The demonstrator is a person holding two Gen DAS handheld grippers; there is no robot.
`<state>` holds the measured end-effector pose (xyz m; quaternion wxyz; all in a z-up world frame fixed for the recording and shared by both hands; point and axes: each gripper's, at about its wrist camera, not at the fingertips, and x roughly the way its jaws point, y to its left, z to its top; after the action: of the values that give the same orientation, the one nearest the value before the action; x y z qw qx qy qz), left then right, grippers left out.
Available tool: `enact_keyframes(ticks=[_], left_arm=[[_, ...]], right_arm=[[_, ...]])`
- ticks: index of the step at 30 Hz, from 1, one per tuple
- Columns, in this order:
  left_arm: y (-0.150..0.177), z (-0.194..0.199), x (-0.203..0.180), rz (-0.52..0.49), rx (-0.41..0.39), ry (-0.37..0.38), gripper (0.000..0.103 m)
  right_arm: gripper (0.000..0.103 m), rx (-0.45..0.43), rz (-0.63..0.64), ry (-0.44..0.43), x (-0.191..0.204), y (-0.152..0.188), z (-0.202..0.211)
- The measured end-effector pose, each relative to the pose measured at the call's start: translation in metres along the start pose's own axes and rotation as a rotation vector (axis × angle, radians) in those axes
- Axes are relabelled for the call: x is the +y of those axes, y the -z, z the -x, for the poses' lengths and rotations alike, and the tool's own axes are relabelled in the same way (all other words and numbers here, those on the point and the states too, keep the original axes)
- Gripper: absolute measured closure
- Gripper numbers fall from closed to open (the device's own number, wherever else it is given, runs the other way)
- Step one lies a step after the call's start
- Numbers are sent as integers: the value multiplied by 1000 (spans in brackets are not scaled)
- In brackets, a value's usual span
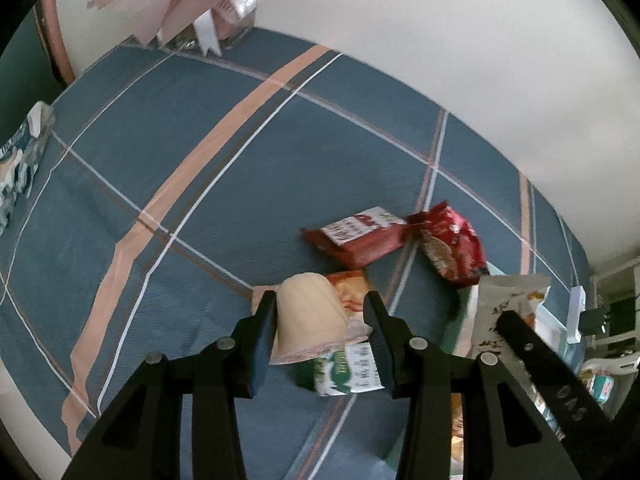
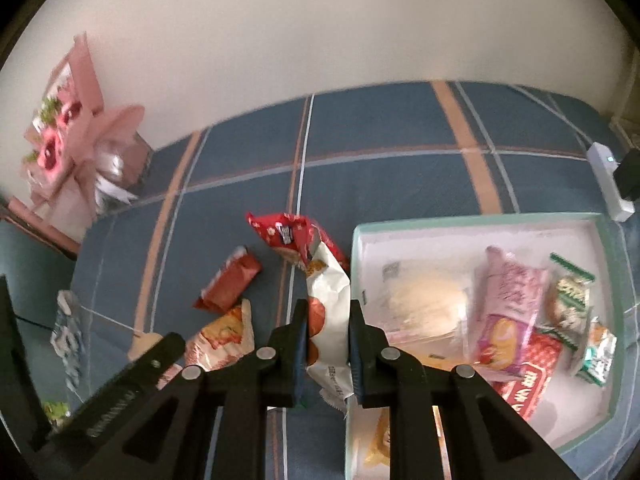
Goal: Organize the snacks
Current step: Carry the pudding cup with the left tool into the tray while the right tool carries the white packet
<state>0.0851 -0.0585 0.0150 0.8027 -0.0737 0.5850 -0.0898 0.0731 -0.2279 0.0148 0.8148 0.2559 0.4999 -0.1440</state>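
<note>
Left wrist: jaws clamp jelly cup point(image 1: 310, 312) | right: white packet point(image 2: 330, 320)

Blue plaid bedspread point(image 1: 240, 184) — peach stripes, cream cup point(image 1: 310, 316), red packets point(image 1: 360, 236)

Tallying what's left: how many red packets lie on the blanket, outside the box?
2: dark red bar beside the bright red packet, both left of the box; jaws may hide more.

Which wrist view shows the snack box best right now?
The right wrist view: the snack box lies open there, rim and packets inside visible. The left wrist view catches only a pale sliver of it behind the right gripper and its white packet.
</note>
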Motion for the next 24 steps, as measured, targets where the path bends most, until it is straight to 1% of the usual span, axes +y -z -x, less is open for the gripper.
enact_keyframes(ticks=[6, 11, 13, 17, 22, 24], left_arm=[[6, 10, -29, -65, -22, 36, 58], [15, 14, -54, -125, -11, 88, 58], [20, 14, -65, -153, -2, 110, 58], [32, 15, -88, -212, 6, 117, 58], [50, 14, -123, -302, 25, 152, 58], [59, 13, -138, -347, 31, 154, 58]], right_arm=[[84, -27, -46, -4, -20, -7, 20], [84, -44, -109, 2, -48, -8, 35], [84, -54, -135, 15, -62, -10, 42], [84, -76, -196, 33, -92, -12, 56], [84, -102, -263, 104, -130, -12, 72], [84, -110, -300, 118, -147, -12, 79]])
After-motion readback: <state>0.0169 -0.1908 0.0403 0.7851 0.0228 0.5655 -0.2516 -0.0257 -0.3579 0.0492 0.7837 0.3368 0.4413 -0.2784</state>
